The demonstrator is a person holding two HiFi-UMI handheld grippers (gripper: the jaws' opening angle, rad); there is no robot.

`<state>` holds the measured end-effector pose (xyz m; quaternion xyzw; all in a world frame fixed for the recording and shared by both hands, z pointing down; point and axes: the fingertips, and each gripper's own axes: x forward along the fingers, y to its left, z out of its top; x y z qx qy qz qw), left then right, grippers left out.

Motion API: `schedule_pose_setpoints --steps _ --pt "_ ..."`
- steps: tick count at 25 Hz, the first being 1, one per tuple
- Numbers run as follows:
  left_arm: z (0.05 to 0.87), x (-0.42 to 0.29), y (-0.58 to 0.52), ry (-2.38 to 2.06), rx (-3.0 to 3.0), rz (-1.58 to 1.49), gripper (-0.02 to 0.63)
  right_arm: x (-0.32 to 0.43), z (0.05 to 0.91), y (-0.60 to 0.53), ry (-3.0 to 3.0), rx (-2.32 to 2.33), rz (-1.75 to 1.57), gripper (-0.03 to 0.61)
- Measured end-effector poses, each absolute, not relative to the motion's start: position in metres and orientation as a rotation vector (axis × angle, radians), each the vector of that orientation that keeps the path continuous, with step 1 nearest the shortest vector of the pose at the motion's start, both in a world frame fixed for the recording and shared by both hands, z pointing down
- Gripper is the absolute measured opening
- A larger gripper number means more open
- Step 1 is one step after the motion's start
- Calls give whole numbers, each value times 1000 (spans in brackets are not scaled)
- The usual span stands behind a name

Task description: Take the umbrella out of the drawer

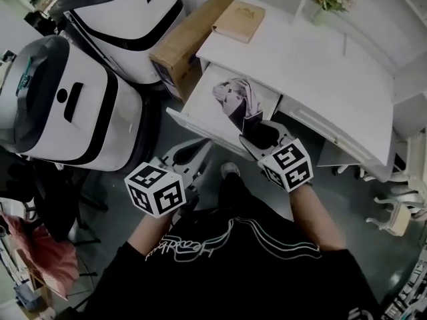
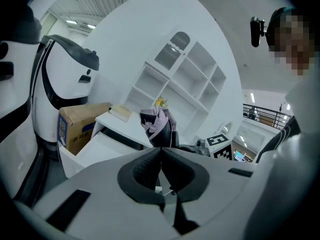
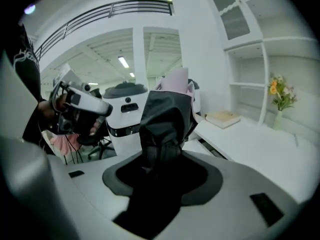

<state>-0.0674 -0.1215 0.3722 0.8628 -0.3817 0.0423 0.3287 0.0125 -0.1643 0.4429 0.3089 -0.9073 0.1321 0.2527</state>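
The right hand-held gripper (image 1: pixel 259 137), clamped on the umbrella (image 1: pixel 237 97) that stands just ahead of it over the open drawer (image 1: pixel 195 120), should lift it clear of the rim while the left hand-held gripper (image 1: pixel 193 153), jaws together and empty, stays aside.

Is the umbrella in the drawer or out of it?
Out: the right claw holds the folded black-and-lilac fabric umbrella up, above the open white drawer.
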Motion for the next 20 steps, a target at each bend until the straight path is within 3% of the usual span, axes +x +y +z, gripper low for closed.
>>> schedule_pose_setpoints --steps 9,20 --pt "340 -56 -76 -1005 2336 131 21 32 374 -97 -2658 933 415 215" --pt "326 -45 -61 -1000 2384 139 21 45 365 -74 -2656 978 375 215"
